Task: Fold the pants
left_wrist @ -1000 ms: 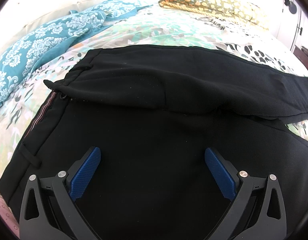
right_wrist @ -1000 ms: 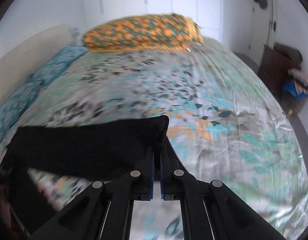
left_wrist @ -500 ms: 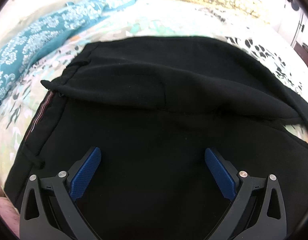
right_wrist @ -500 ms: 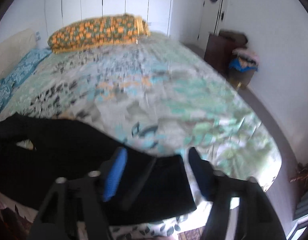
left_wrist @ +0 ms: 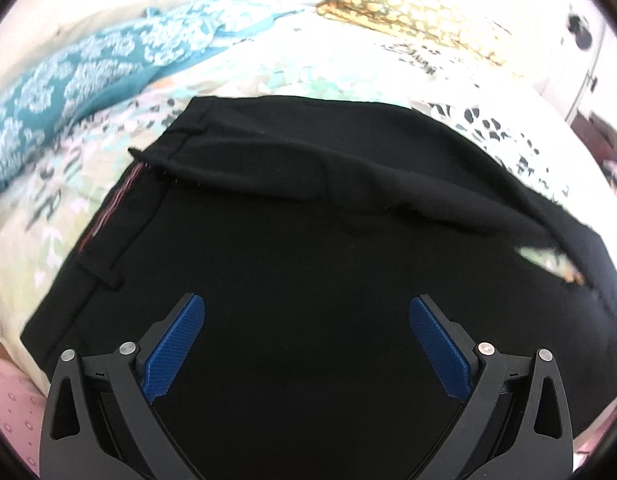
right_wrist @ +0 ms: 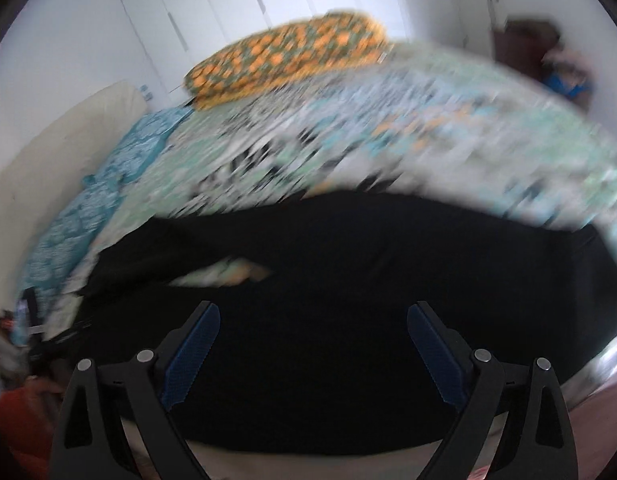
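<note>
Below both grippers | black pants (left_wrist: 308, 240) on bed | left gripper (left_wrist: 307, 334), right gripper (right_wrist: 313, 344) spread, empty

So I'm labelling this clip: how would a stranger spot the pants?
Start at the floral bedspread. The pants lie flat along its near edge, under both open grippers. They are the only plain black item; the pillows are patterned.

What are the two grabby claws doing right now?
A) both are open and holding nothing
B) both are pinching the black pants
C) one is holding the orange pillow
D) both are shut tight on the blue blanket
A: the left gripper and right gripper both have their jaws spread wide over the black pants, gripping nothing.
</note>
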Demonstrator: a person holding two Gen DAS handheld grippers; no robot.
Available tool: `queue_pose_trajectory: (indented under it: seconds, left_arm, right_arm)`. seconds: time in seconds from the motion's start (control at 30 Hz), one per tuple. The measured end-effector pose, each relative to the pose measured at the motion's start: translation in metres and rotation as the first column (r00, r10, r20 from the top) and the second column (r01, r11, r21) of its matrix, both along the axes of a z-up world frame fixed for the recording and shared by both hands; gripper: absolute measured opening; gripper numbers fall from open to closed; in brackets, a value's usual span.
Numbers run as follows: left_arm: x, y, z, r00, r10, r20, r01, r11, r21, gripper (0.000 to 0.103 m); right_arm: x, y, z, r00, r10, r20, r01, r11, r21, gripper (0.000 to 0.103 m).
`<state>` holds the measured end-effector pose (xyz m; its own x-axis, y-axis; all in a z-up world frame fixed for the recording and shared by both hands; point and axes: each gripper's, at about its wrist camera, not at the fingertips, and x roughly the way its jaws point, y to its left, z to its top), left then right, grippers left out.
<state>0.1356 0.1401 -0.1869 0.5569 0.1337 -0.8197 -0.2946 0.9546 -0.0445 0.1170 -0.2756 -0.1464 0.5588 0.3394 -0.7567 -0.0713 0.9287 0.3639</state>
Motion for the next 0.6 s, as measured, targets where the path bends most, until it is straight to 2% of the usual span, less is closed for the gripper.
queue_pose_trajectory:
  seconds: [0.1, 0.13, 0.2, 0.4, 0.6]
  left_arm:
    - [0.005, -0.005, -0.007, 1.000, -0.021, -0.017, 0.021, 1.000, 0.005, 0.102]
    - [0.006, -0.005, -0.008, 1.000, -0.020, -0.017, 0.020, 1.000, 0.000, 0.102]
    - [0.008, -0.006, -0.010, 1.000, -0.017, -0.014, 0.017, 1.000, -0.011, 0.102]
    - [0.009, -0.019, -0.011, 0.998, -0.051, -0.023, 0.052, 0.998, 0.040, 0.102]
    - [0.006, -0.029, -0.012, 0.996, -0.086, -0.031, 0.088, 0.994, 0.058, 0.102]
  right_arm:
    - [-0.002, 0.022, -0.010, 0.996, 0.089, -0.012, -0.090, 0.994, -0.064, 0.097]
    - [-0.003, 0.027, -0.012, 0.994, 0.108, -0.007, -0.108, 0.989, -0.101, 0.102]
    - [-0.003, 0.028, -0.015, 0.993, 0.116, -0.005, -0.116, 0.984, -0.134, 0.103]
    - [-0.004, 0.015, -0.020, 0.998, 0.056, -0.024, -0.059, 0.989, -0.134, 0.103]
    - [-0.005, 0.011, -0.012, 1.000, 0.027, 0.010, -0.025, 0.987, -0.161, 0.103]
